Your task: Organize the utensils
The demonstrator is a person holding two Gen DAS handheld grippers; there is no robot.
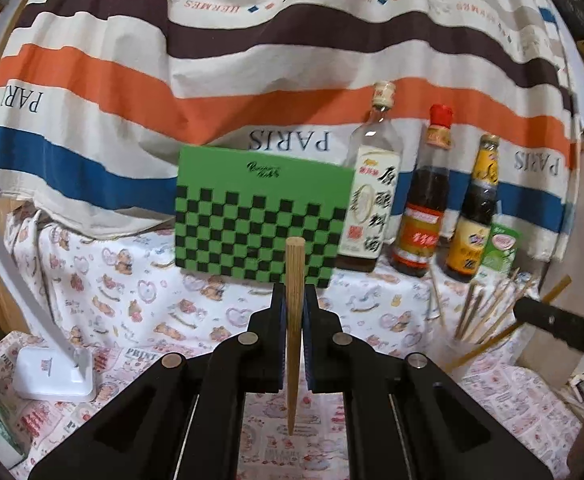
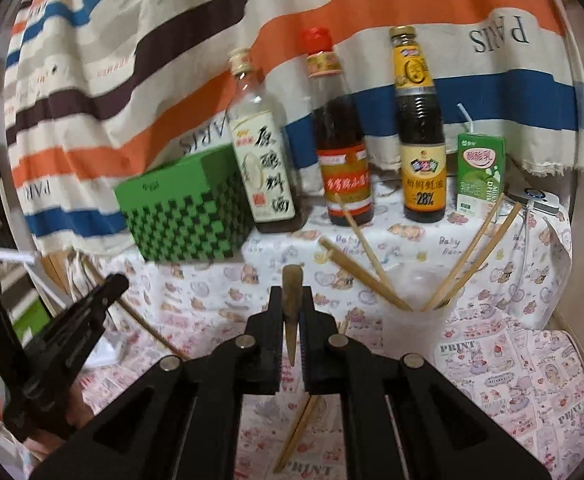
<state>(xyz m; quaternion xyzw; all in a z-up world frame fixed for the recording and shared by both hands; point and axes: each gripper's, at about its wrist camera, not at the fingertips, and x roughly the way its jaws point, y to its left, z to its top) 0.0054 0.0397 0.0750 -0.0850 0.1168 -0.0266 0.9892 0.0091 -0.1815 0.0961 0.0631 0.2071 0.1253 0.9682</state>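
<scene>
In the left wrist view my left gripper [image 1: 294,289] is shut on a pale wooden chopstick [image 1: 295,258], held upright across the fingers with its thin end down. My right gripper [image 2: 292,292] is shut on a darker, blurred chopstick [image 2: 292,276], also upright. A clear cup [image 2: 412,332] just right of the right gripper holds several chopsticks [image 2: 464,256] fanned outward. The same bundle [image 1: 488,308] shows at the right in the left wrist view, with the right gripper's body [image 1: 564,328] beside it. One loose chopstick [image 2: 300,428] lies on the cloth below the right gripper.
A green checked box [image 1: 259,216], three sauce bottles [image 1: 372,200] and a green drink carton [image 2: 480,172] stand along the back against a striped cloth. A white lamp base [image 1: 51,376] sits at the left. The left gripper's body [image 2: 63,340] is at the left of the right wrist view.
</scene>
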